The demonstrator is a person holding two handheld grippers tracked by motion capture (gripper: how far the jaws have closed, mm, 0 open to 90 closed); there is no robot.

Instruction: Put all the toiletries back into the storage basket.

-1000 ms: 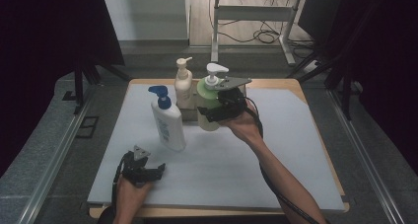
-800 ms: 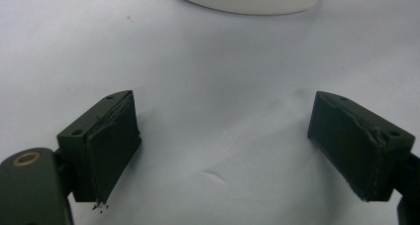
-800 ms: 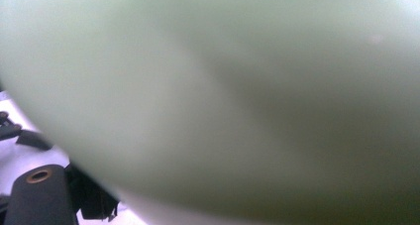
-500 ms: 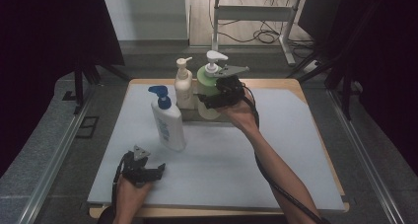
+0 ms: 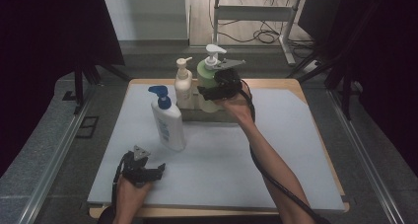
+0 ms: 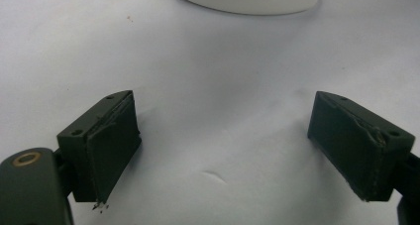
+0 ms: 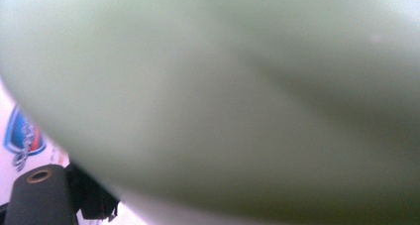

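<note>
Right gripper (image 5: 209, 93) clamped around green pump bottle (image 5: 207, 78) at table's far edge, left gripper (image 5: 148, 172) wide open, empty, on white mat (image 5: 276, 150).

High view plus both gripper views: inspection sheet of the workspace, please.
Surface: pale mat on a wooden table, flat and clean.
Job's things: green pump bottle held upright at the far edge, beside a cream pump bottle; white bottle with blue pump stands nearer, apart.
Clutter: nothing seen.
Grippers: right tongs clamped on the green bottle's body; left tongs open, resting on the mat, nothing between.
Cables: black cable trails along the right forearm; more cables on the floor beyond.
Surroundings: dark curtains, metal frame legs behind.
</note>
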